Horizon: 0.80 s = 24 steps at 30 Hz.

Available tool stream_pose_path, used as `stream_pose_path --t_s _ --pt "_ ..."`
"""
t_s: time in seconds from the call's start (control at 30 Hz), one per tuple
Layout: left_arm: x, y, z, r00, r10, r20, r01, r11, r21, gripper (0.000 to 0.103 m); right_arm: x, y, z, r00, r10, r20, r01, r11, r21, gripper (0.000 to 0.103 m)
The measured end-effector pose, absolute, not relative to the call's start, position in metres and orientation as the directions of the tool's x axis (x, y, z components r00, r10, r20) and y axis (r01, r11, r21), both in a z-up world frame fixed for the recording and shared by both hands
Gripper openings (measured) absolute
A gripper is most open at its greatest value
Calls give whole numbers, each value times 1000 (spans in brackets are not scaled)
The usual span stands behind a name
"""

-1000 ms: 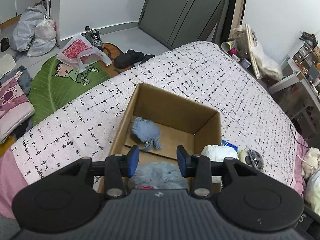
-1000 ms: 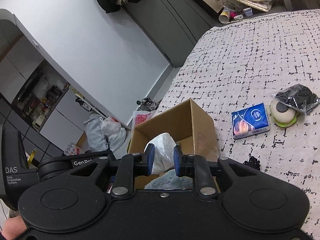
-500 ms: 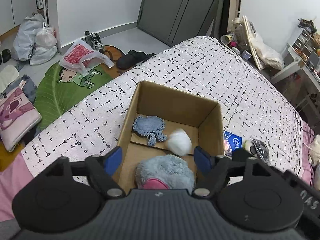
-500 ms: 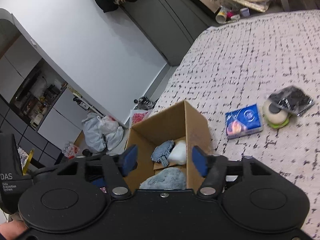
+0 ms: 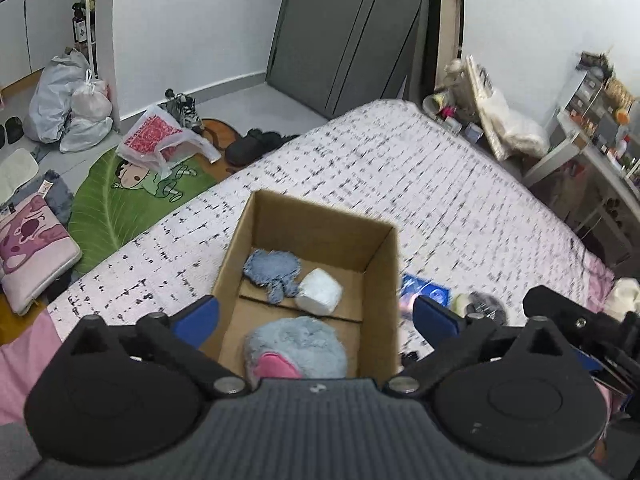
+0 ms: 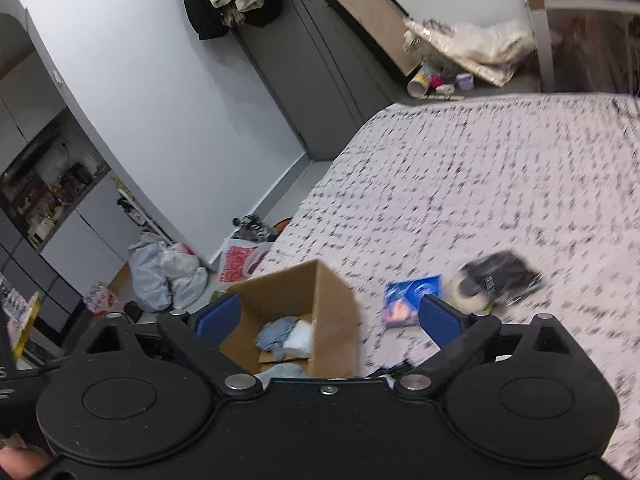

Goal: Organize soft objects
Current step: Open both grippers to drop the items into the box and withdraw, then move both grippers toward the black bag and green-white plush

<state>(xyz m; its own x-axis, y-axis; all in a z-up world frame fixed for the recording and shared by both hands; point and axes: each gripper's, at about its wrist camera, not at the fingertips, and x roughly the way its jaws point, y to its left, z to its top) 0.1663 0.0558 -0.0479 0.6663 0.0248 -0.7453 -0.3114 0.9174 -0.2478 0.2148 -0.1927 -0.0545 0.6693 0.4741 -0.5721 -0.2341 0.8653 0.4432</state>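
An open cardboard box (image 5: 320, 210) stands on the speckled bed. Inside it lie a blue cloth (image 5: 272, 268), a white soft bundle (image 5: 320, 290) and a fluffy grey-blue plush with a pink patch (image 5: 296, 346). My left gripper (image 5: 316, 316) hovers above the box's near end, its jaws opening wide with nothing between them. The right wrist view shows the same box (image 6: 320, 292) with the cloth (image 6: 276, 334) and bundle (image 6: 300, 338). My right gripper (image 6: 328, 318) hangs over the box's right side, jaws also opening and holding nothing.
A blue packet (image 6: 412, 296) and a round white item under a black bag (image 6: 496, 280) lie on the bed (image 5: 400, 184) right of the box. Left of the bed, the floor holds a green mat (image 5: 120, 196), bags and shoes. A cluttered desk (image 5: 580, 148) stands far right.
Both grippers went from shut to wide open and rose. The white bundle left the right gripper and the plush left the left gripper; both now lie in the box.
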Motion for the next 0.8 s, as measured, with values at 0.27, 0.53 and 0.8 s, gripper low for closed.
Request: stream_pose_path --t_s 0.27,0.53,0.8 --pt "161 38 -32 695 24 -718 -292 923 -252 103 221 -225 -41 694 417 -586 -247 903 351 96" --pt "167 9 -23 705 31 -709 -268 936 -226 102 232 -263 -40 700 406 -588 -228 907 355 96" --pt "179 -19 -20 688 23 -725 -249 946 -207 102 247 -292 -43 696 378 -611 -211 920 329 96"
